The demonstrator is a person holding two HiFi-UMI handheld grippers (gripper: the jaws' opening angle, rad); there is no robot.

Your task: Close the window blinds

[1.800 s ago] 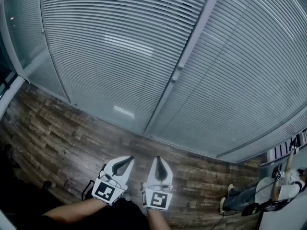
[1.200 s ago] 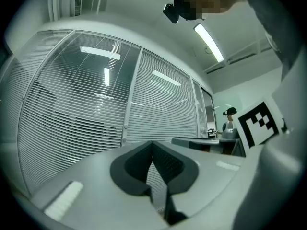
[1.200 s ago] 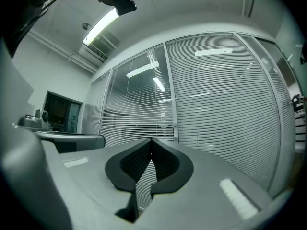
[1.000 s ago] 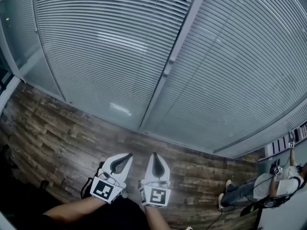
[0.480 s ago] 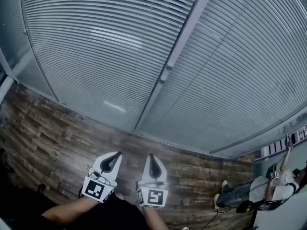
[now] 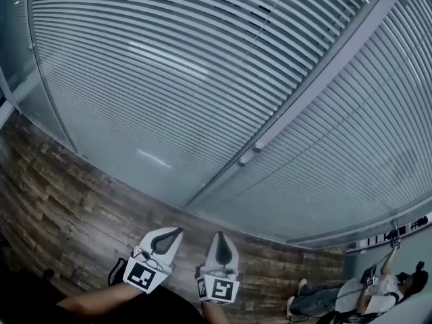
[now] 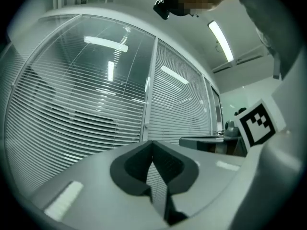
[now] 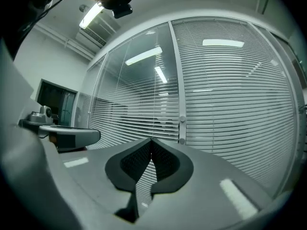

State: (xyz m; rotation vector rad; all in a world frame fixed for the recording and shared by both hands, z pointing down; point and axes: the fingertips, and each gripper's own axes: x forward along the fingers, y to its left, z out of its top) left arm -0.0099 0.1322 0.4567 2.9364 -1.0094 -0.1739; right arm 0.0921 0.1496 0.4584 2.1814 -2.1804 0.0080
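Two blinds (image 6: pixel 169 66) stood ahead behind glass, split by a mullion (image 6: pixel 324 79) w/ a knob (image 6: pixel 246 159). Left gripper (image 6: pixel 177 233) & right gripper (image 6: pixel 219 236) hung low over the wood floor (image 6: pixel 61 181), jaws together, empty. Best bet: raise one to the knob, open, grip square.

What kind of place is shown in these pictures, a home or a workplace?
Most likely a workplace, probably an office. Tall horizontal slat blinds hang on both sides of a metal mullion, a long tube light is fixed to the ceiling, and the floor is wood-pattern plank.
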